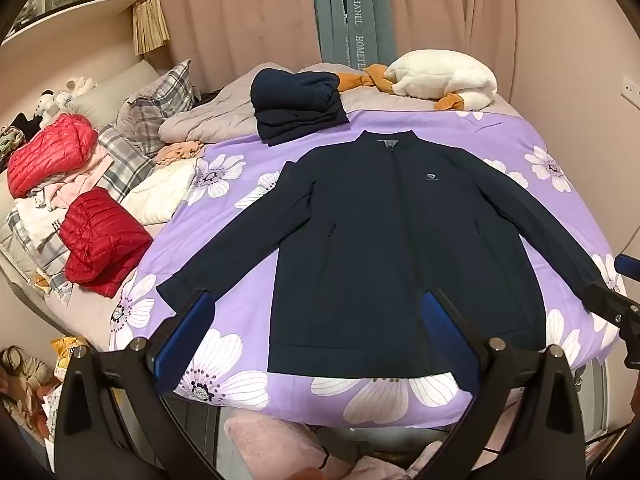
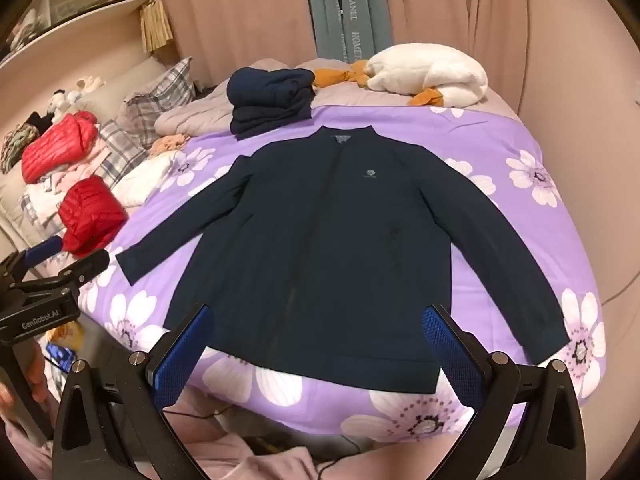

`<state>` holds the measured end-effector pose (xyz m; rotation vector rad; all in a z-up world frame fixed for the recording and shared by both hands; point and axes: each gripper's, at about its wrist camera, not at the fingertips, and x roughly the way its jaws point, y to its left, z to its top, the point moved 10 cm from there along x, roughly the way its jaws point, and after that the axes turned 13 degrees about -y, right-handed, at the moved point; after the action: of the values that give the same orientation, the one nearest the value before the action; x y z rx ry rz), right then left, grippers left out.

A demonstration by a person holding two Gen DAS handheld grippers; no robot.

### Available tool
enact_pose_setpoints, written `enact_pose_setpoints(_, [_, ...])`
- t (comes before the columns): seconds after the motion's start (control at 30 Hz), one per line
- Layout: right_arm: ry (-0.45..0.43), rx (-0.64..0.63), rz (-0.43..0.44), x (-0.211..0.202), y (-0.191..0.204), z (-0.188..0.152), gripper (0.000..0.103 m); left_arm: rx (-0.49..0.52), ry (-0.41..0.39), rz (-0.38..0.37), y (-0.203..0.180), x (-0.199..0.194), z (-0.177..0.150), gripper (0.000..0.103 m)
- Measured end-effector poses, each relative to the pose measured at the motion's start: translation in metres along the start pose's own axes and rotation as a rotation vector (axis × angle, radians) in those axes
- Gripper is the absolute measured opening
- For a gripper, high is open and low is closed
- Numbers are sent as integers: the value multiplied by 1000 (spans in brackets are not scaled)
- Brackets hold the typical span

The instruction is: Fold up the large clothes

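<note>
On the bed, seen from the left wrist camera, a dark navy jacket lies flat and face up on a purple flowered bedspread, collar toward the far edge, hem near the front edge, both sleeves spread outward. The left gripper hovers above the hem with its blue-padded fingers spread wide, holding nothing; the jacket's lower left part sits between and beyond them. A stack of folded navy clothes sits just past the collar. A white plush goose rests at the far edge, and red puffer jackets are piled along the left side. The right gripper shows at the right edge of the view, beside the sleeve cuff.

From the right wrist camera, the jacket lies ahead and slightly left. The right gripper hangs over the hem, fingers spread apart and empty. The left gripper appears at the left, near the other cuff, with its fingers apart.
</note>
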<state>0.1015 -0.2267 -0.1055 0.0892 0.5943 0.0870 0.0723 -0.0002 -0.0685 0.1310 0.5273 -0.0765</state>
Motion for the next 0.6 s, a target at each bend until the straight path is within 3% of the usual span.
enact_pose_setpoints(0.6, [7, 2, -1, 4, 1, 0, 103, 3, 8, 10, 10, 2, -4, 103])
